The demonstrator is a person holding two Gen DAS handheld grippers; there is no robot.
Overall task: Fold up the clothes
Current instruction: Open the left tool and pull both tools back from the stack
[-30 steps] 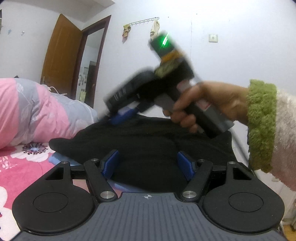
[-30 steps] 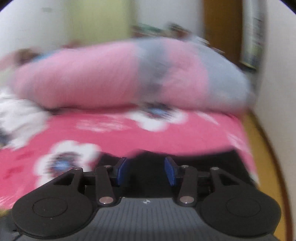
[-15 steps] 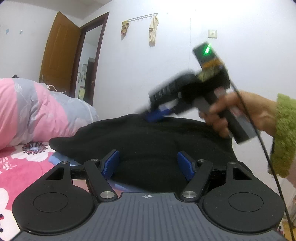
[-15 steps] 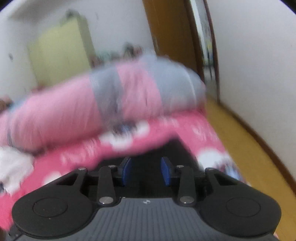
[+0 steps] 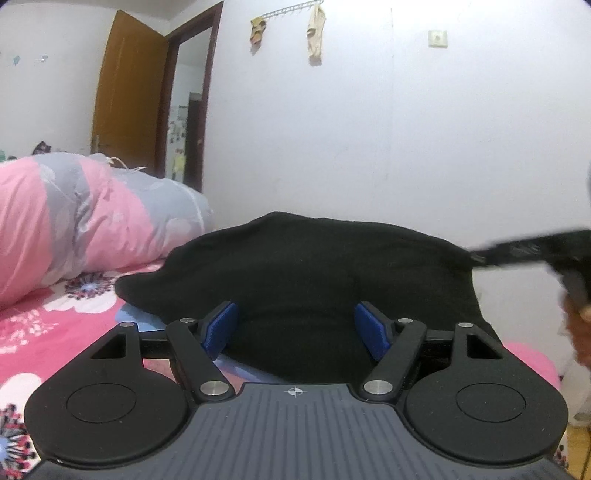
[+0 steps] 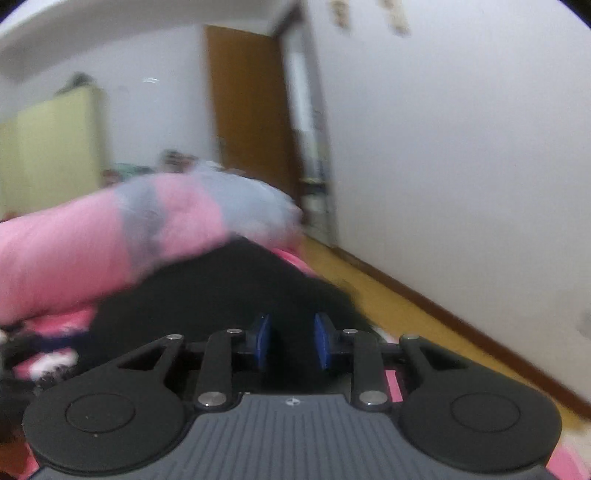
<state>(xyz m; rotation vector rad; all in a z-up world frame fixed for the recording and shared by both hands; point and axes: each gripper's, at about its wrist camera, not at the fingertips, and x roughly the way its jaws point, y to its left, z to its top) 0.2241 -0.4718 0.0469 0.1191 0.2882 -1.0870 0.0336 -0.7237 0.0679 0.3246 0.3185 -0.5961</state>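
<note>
Far left in the left wrist view there's a pink and grey quilt (image 5: 92, 221) bunched up on the bed (image 5: 44, 332), which has a pink flowered sheet. Behind it a brown door (image 5: 129, 92) stands open. Moving right, the black garment (image 5: 314, 273) lies in a low mound on the bed, right in front of the left gripper (image 5: 295, 328). That one's jaws are spread wide, blue pads (image 5: 218, 328) either side of the near edge of the cloth, nothing pinched between them. Up on the white wall some small cloth items (image 5: 316, 35) hang from a hook rail. At the far right edge there's a blurred dark shape, looks like part of the other tool, with a bit of a hand (image 5: 580, 332) under it.

Right wrist view is pretty smeared. Quilt (image 6: 110, 236) on the left again, garment (image 6: 221, 295) in the middle, running up to the right gripper (image 6: 290, 343). Its jaws are partly open with a narrow gap, and black cloth sits in that gap, but I can't tell if they're actually gripping it. To the right, yellowish floor (image 6: 406, 310) and a white wall.
</note>
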